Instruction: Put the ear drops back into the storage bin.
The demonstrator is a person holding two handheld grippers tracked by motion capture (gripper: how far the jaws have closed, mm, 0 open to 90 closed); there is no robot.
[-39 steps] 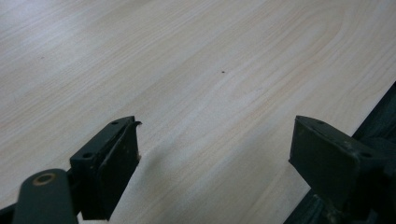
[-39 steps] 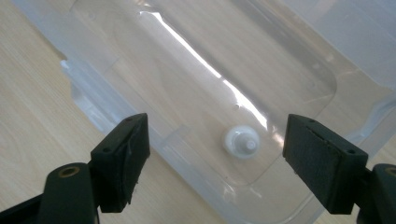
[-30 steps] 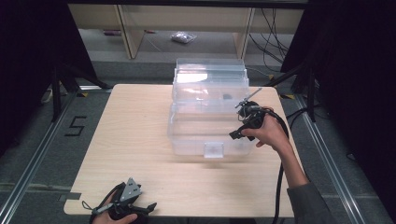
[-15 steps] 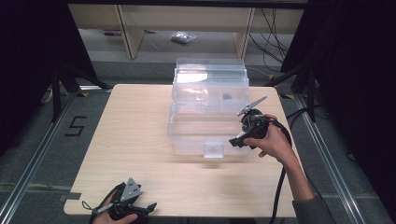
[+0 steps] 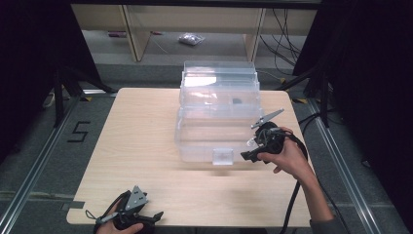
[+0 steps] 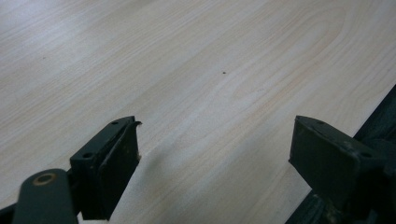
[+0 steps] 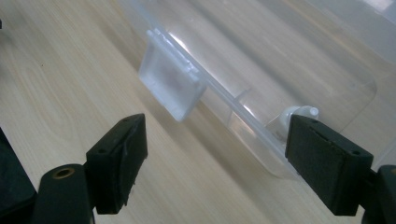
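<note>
A clear plastic storage box with its lid on stands in the middle of the wooden table. A translucent latch hangs on its front wall. My right gripper, held in a hand, sits at the box's front right corner and points left along the front wall. In the right gripper view its jaws are open, with nothing between them. The latch and the box's lower rim lie just ahead. My left gripper rests at the table's near left edge, open over bare wood.
A dark small object shows through the box's lid. Black curtains and frame legs flank the table, and shelving stands behind it. The right gripper's cable trails off the near right edge. Floor rails run along both sides.
My right hand has moved with its gripper from the box's right side toward me, down to the front right corner. The left gripper has stayed put.
</note>
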